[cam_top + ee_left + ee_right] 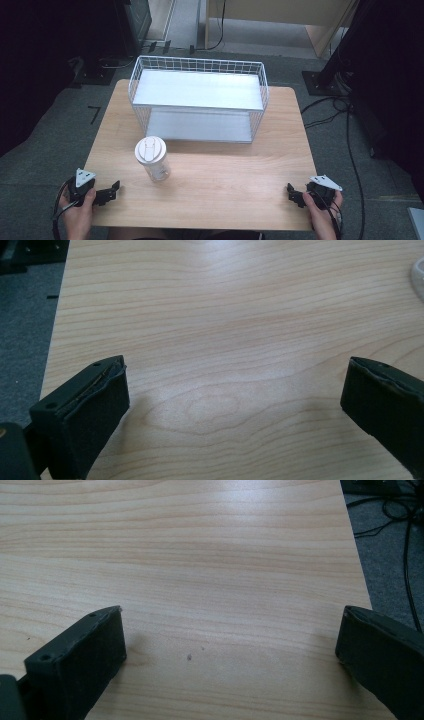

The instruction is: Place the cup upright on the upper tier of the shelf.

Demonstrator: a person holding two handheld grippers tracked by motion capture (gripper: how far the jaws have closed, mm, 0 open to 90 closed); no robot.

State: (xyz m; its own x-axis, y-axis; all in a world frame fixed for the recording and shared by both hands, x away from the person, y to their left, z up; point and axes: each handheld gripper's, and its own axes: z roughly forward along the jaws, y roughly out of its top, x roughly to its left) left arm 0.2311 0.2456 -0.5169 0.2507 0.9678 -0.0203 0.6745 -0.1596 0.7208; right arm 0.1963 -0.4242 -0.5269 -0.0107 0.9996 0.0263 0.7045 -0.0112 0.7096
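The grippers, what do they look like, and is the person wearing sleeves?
Both the left gripper and right gripper are black, each topped by a grey three-cornered plate and trailing a black cable. Their jaws are blocky with dark pads. No sleeves show; forearms are bare.

We see the clear cup (419, 271) only as a curved sliver, cut by the right edge of the left gripper view. Right-hand jaw cropped in both gripper views. In the high view, both forearms run off the bottom edge; wire basket (197, 97) lower shelf partly hidden beneath the upper.
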